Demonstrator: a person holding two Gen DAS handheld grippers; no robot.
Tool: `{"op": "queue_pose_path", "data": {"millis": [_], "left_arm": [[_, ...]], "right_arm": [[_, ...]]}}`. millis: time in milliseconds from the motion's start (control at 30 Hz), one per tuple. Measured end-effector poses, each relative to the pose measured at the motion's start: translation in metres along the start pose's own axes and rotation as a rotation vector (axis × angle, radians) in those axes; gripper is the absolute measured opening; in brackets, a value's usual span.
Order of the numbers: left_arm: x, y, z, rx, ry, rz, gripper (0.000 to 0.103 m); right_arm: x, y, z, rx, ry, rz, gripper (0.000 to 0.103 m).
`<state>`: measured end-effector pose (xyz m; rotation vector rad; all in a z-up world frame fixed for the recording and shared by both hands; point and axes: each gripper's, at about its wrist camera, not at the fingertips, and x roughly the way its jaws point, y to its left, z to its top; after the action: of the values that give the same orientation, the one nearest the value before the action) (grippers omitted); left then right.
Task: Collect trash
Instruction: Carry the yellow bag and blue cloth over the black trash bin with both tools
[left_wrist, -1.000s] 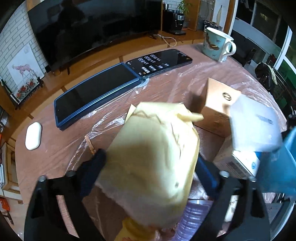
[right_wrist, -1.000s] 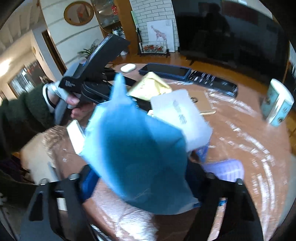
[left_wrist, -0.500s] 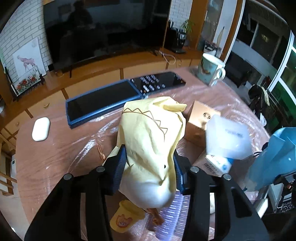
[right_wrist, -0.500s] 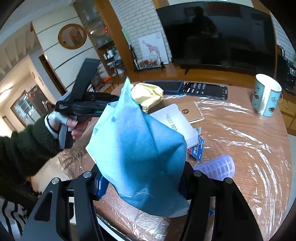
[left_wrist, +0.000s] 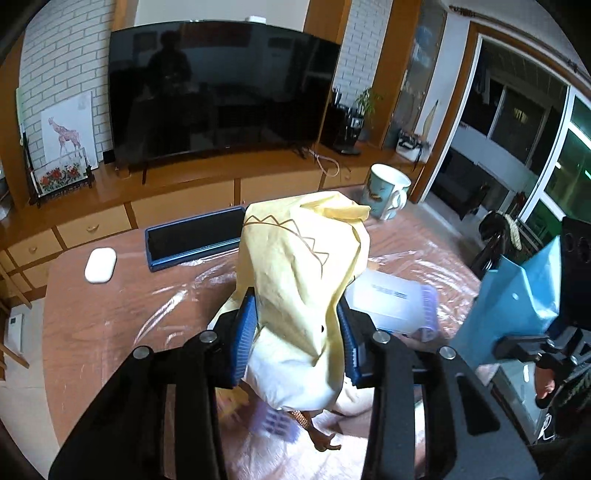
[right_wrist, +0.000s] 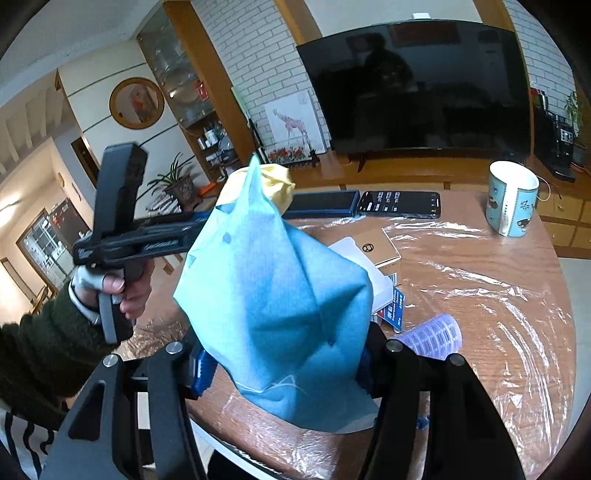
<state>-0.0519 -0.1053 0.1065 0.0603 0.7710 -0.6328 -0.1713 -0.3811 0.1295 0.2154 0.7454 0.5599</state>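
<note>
Our left gripper clenched the yellow bag; our right gripper clenched the blue bag, contents hidden. Only the right view showed the gold box.

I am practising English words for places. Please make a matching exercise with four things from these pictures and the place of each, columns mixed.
Things:
1. yellow bag
2. blue bag
3. mug
4. white mouse

Places:
A. standing on the table near the TV side
B. held in the right gripper
C. lying on the table beside the dark tablet
D. held in the left gripper

Pairs: 1-D, 2-B, 3-A, 4-C
</note>
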Motion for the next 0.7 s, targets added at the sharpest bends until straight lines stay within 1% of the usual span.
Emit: {"op": "queue_pose_path", "data": {"millis": [167, 267, 400, 600, 700], "left_arm": [[-0.024, -0.002, -0.014, -0.016, -0.026, -0.032, 0.041], [-0.035, -0.003, -0.023, -0.025, -0.029, -0.058, 0.041], [-0.045, -0.005, -0.036, -0.022, -0.027, -0.071, 0.041], [-0.069, -0.011, -0.06, -0.032, -0.03, -0.037, 0.041], [-0.081, -0.018, -0.075, -0.055, -0.027, -0.015, 0.041]], "right_arm": [[-0.01, 0.003, -0.008, 0.029, -0.023, -0.015, 0.058], [-0.015, 0.002, -0.013, 0.045, -0.027, -0.027, 0.058], [-0.024, 0.004, -0.023, 0.058, -0.027, -0.04, 0.058], [-0.037, 0.01, -0.037, 0.039, -0.019, -0.027, 0.058], [-0.045, 0.012, -0.043, 0.028, -0.016, 0.001, 0.058]]}}
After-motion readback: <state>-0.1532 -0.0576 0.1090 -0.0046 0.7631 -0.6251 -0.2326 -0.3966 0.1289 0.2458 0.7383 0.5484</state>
